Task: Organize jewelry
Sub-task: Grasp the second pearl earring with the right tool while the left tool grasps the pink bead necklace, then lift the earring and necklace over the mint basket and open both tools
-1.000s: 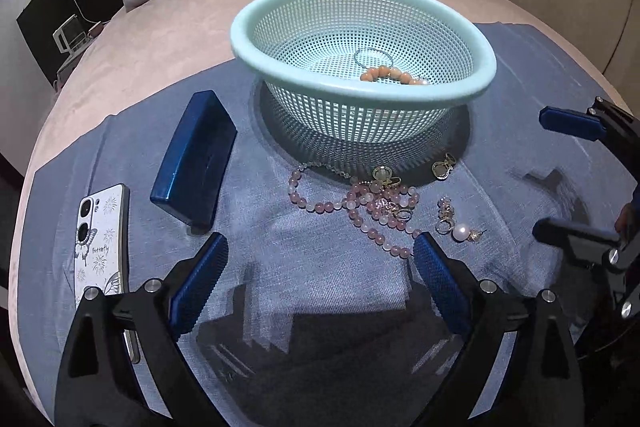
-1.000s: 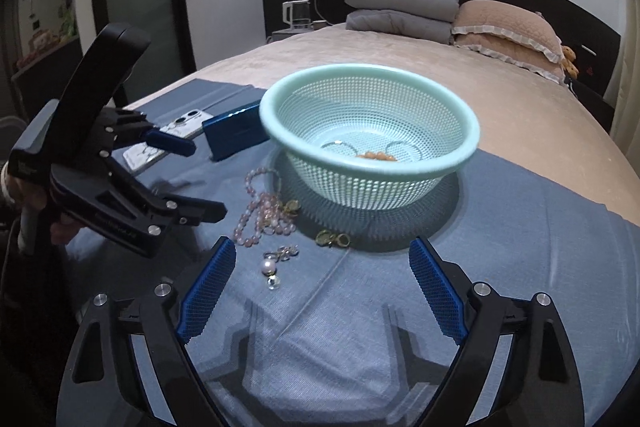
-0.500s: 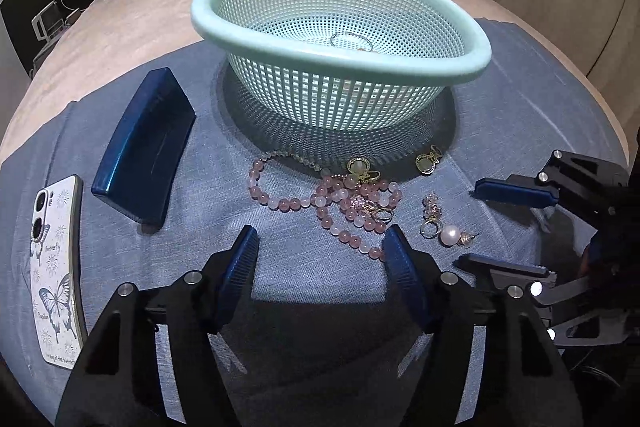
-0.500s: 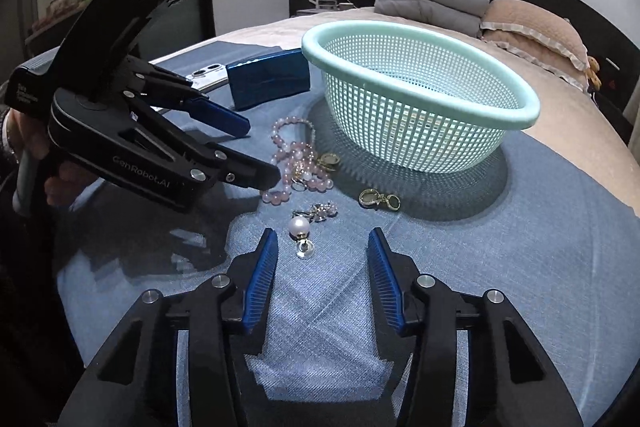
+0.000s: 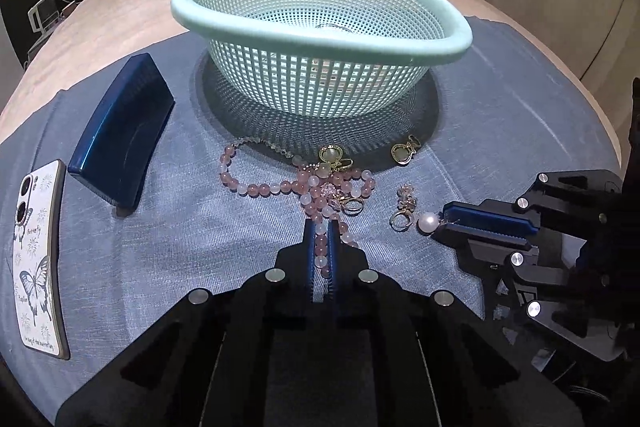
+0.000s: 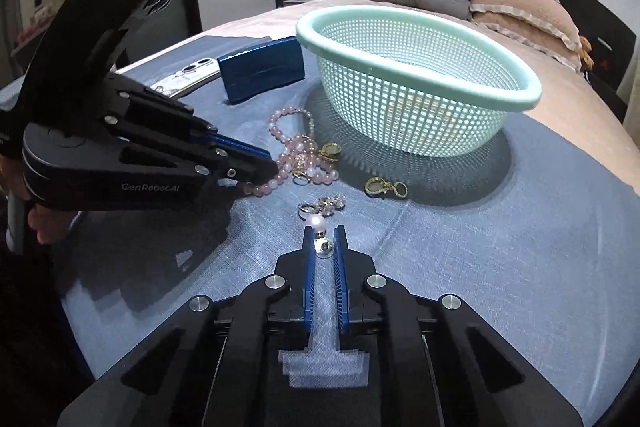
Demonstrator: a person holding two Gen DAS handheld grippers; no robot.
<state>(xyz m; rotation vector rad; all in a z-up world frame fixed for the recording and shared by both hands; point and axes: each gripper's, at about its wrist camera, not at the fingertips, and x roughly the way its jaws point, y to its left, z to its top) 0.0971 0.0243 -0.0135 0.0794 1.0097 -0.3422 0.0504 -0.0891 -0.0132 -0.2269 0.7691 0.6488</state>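
Observation:
A pink bead necklace (image 5: 256,189) (image 6: 288,139) lies tangled with gold pieces on the blue cloth, in front of the mint mesh basket (image 5: 320,39) (image 6: 420,67). My left gripper (image 5: 320,225) is shut on the near end of its bead strand; in the right wrist view its tip (image 6: 272,167) sits on the beads. My right gripper (image 6: 323,231) is shut on a pearl earring (image 6: 317,223) (image 5: 426,223), with the pearl just past the fingertips. A gold hoop charm (image 5: 402,219) lies beside the pearl. A gold earring pair (image 5: 404,151) (image 6: 384,187) rests near the basket's foot.
A dark blue case (image 5: 120,131) (image 6: 262,71) and a phone with a butterfly cover (image 5: 38,255) (image 6: 192,75) lie at the left of the cloth (image 5: 200,247). All of this is on a bed, with folded grey blankets and a pillow behind the basket.
Both grippers went from wide open to shut. The left came down onto the pink bead strand and the right onto the pearl earring. The jewelry has stayed on the cloth.

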